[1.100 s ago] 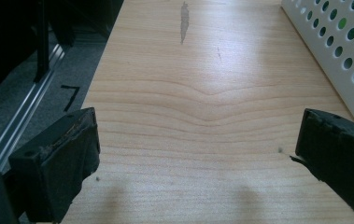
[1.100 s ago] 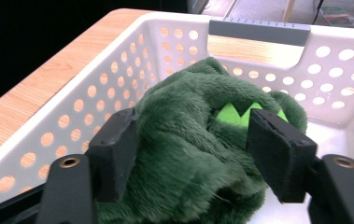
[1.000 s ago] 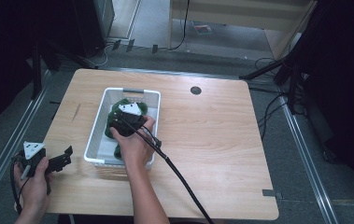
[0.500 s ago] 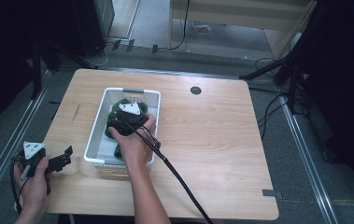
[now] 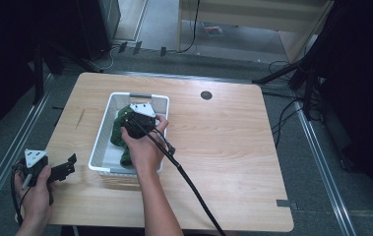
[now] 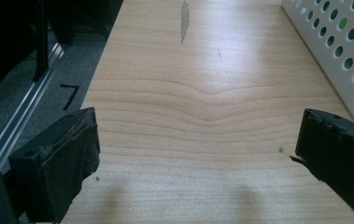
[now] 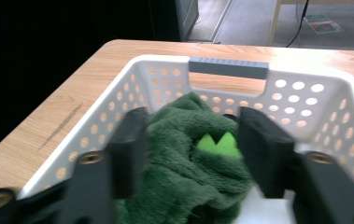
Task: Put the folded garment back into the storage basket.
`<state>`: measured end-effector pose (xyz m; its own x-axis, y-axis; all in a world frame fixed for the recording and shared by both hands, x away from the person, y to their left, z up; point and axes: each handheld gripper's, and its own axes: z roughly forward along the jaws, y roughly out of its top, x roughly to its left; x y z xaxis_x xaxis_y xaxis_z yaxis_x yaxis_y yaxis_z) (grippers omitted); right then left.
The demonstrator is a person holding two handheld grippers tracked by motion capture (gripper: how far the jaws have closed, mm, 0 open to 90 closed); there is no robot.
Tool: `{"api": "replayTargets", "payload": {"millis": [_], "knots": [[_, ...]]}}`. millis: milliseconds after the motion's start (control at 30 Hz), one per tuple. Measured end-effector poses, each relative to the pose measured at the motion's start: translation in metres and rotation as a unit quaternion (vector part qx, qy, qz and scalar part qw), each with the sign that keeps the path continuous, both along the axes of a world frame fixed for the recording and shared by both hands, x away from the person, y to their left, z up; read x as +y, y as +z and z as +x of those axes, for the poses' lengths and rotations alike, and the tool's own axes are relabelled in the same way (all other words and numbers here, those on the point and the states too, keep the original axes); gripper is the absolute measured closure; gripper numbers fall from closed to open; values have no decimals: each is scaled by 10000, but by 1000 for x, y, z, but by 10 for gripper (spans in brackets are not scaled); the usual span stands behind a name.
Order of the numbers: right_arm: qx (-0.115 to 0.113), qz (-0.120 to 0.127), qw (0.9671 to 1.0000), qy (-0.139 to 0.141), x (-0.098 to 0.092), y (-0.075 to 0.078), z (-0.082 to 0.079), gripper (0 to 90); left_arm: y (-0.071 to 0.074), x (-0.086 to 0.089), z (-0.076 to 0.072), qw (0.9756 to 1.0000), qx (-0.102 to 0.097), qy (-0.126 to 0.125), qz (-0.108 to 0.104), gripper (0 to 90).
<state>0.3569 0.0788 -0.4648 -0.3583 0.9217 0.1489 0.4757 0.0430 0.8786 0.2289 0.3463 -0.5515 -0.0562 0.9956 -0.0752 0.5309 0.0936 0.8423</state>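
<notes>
So there's a white basket (image 5: pixel 104 147) with holes in its walls and a grey handle (image 7: pixel 228 68) at the far end, sitting left of centre on the wooden table (image 5: pixel 233 147). Inside it is a green plush toy (image 5: pixel 120 130) – fuzzy dark green with a couple of lighter green spikes (image 7: pixel 219 141) showing in the right gripper view. The right gripper (image 5: pixel 134 123) is down in the basket over the toy, and the right hand (image 5: pixel 142 147) is wrapped around it, with its black cable (image 5: pixel 189 184) trailing back toward the near edge of the table. In its own view the jaws sit on either side of the plush with the fabric bulging between them, both inner faces touching it – so they look closed onto the toy, about half open in width. The left gripper (image 5: pixel 63 169) is well apart from all that, held in the left hand (image 5: pixel 34 189) at the near left corner, just beside the basket's near left corner. Its jaws are spread wide with nothing but bare tabletop between them, and a bit of the basket's wall shows at the right edge of its view. There's a dark scuff (image 6: pixel 184 18) in the wood farther along the table
</notes>
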Motion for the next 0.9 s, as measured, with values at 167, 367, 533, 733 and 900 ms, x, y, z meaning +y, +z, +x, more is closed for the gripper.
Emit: {"api": "replayTargets", "payload": {"millis": [167,367,533,733,900], "knots": [[89,141,9999,-25,-13,2,3,690,0,0,0,10000,-5,3,-8,8],[-85,117,9998,-164,-26,6,0,668,0,0,0,10000,-6,2,-11,8],[-232,216,9992,-225,-41,14,-3,616,0,0,0,10000,2,-2,3,8],[-359,258,9986,-282,-60,23,-7,529,0,0,0,10000,0,-11,24,8],[-472,99,9981,-392,-78,25,-10,406,0,0,0,10000,5,-12,11,8]]}}
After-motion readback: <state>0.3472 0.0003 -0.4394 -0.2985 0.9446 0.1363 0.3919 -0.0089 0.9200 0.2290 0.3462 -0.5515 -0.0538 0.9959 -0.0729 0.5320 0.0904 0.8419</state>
